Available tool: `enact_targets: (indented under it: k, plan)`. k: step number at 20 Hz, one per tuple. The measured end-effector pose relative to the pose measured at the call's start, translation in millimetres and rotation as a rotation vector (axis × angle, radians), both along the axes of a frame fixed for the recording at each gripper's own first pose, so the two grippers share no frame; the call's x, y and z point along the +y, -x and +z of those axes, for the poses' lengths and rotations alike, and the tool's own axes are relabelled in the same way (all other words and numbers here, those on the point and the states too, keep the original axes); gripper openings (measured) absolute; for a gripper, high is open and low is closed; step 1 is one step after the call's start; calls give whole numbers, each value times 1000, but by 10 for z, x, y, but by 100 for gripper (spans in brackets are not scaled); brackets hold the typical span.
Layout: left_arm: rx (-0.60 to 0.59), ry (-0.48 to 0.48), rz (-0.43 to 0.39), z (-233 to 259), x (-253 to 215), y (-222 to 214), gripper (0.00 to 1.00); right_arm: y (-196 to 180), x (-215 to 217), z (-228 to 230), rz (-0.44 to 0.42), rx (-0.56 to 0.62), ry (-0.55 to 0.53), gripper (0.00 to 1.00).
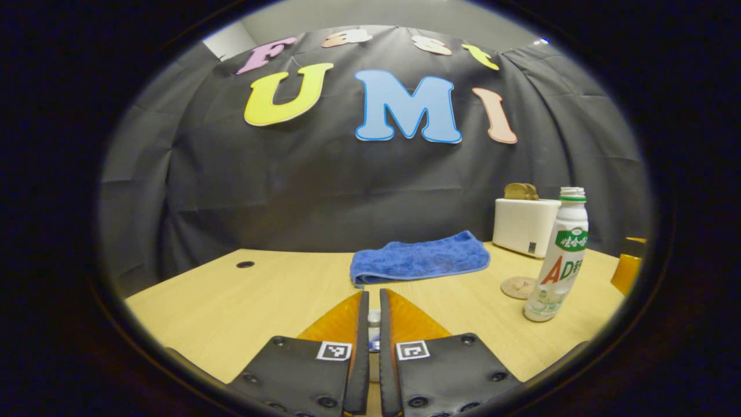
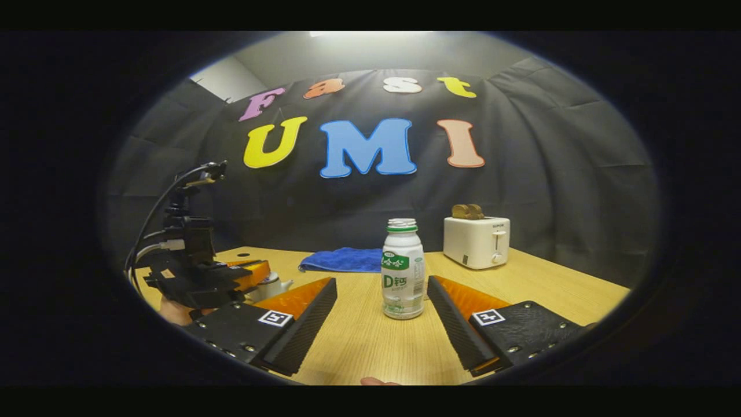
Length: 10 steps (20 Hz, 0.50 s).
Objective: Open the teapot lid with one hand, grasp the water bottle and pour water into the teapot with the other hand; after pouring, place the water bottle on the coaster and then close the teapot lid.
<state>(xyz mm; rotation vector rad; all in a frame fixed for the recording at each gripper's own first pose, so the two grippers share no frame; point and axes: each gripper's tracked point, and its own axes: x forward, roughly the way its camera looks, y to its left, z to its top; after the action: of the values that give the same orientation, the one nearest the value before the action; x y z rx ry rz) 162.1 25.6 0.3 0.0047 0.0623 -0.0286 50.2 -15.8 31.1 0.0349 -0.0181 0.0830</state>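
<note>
Ahead, right gripper fingers spread, flanking the water bottle untouched; left gripper fingers pinch the teapot lid knob.

We see little of the teapot in the right gripper view: the left hand-held gripper covers its top, and the lid cannot be made out. In the left gripper view, a small pale thing sits between the nearly closed fingers, too hidden for us to name. There the water bottle overlaps part of the coaster, and an orange object is cut off at the right edge
</note>
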Motion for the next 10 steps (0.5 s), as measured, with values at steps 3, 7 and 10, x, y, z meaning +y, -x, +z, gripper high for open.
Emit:
enact_targets:
  k: [3, 7, 10]
  plan:
    - [-74, 21, 13, 330, 92, 204, 18, -21, -18, 12, -3, -3, 4, 97]
    - [-117, 75, -8, 525, 179, 672, 10, -138, -127, 51, -23, 2, 64, 97]
    - [-112, 95, -40, 472, 171, 1044, 18, -304, -170, 71, -33, 17, 61, 97]
